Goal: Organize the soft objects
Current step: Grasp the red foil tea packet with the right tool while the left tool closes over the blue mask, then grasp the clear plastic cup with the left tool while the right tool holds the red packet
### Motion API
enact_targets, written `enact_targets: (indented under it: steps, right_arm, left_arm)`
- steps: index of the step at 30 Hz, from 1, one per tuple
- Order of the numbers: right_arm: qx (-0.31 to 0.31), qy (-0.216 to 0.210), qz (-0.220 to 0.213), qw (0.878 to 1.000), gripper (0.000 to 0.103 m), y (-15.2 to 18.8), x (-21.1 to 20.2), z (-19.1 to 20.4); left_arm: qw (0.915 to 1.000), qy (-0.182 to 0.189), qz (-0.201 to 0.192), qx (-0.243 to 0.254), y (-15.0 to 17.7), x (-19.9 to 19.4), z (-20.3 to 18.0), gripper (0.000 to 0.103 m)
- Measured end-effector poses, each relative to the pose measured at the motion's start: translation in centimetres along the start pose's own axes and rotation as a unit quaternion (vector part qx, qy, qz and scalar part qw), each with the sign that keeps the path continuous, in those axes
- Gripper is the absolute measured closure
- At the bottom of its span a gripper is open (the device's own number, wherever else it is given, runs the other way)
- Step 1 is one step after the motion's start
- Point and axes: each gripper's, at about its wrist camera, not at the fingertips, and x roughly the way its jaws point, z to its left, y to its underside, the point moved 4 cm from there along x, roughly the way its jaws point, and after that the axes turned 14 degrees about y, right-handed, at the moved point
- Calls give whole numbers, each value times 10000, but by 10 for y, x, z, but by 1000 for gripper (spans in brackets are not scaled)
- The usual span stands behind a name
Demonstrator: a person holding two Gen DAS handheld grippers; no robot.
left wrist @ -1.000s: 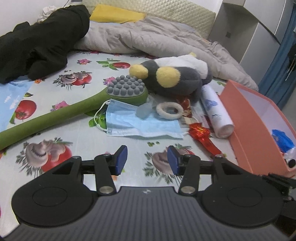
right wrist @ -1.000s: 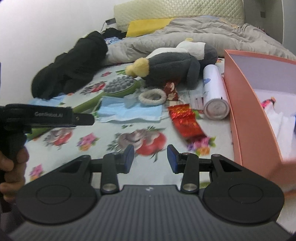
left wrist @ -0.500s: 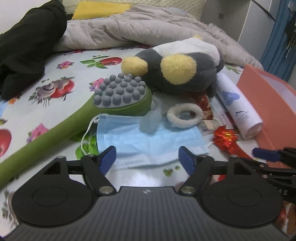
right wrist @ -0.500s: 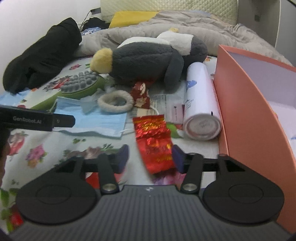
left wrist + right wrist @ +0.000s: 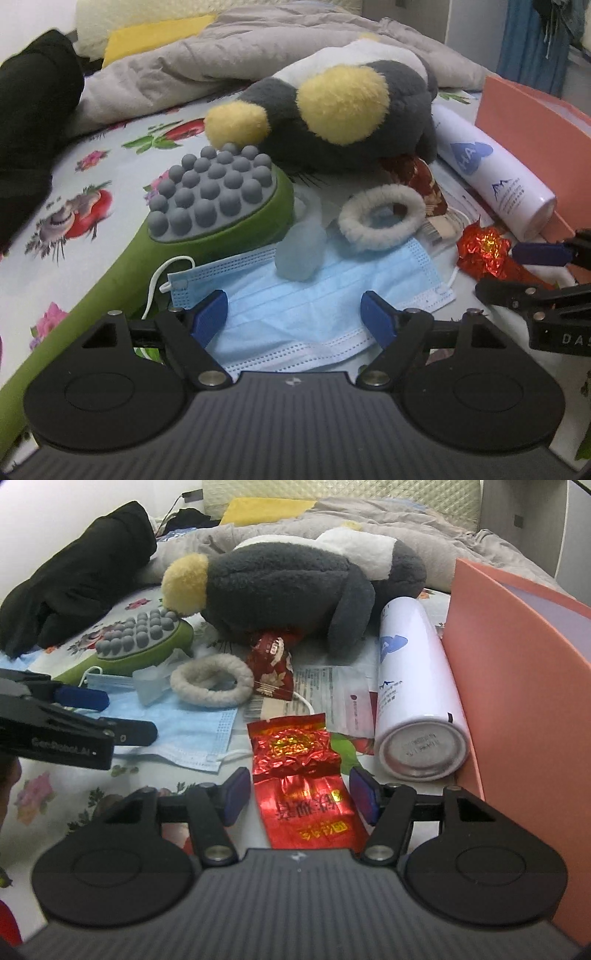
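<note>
A grey plush toy with yellow patches [image 5: 351,122] [image 5: 288,587] lies on the flowered bedsheet. In front of it are a fuzzy white ring [image 5: 380,242] and a blue face mask [image 5: 314,295]. My left gripper [image 5: 293,310] hovers low over the mask, jaws wide, with the mask's near edge between the pads and no contact visible. The jaws of my right gripper [image 5: 299,786] are opening around a red foil packet [image 5: 299,746], which lies flat on the sheet between the pads, untouched. Each gripper shows at the edge of the other's view.
A green massage brush [image 5: 221,206] lies left of the mask. Beside the packet, a white spray can [image 5: 410,679] rests against an orange box [image 5: 517,664]. A black garment [image 5: 74,579] and a grey quilt [image 5: 258,44] lie behind. Papers sit under the can.
Both grippers have moved forward and down towards the clutter and have widened their jaws. The left now straddles the mask's edge, the right the red packet.
</note>
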Motion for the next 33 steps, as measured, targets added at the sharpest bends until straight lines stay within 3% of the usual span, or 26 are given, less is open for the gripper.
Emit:
enact_targets:
  steps: [6, 11, 16, 26, 33]
  right_arm:
    - [-163, -164, 87, 9997, 47, -2, -2, 6]
    - [-220, -191, 169, 9994, 48, -1, -7, 8]
    - [-174, -201, 231, 9994, 48, 7, -19, 9]
    - [-176, -122, 273, 9994, 48, 27, -57, 3]
    - [-264, -68, 223, 9994, 48, 39, -90, 1]
  left_arm:
    - [9999, 87, 95, 56, -1, -1, 1, 40]
    - [9999, 88, 105, -35, 2, -9, 0, 78]
    - [9999, -26, 16, -158, 10, -15, -5, 97]
    - [9971, 21, -8, -766, 36, -46, -30, 99]
    - [9894, -47, -261, -1429, 66, -90, -51, 99]
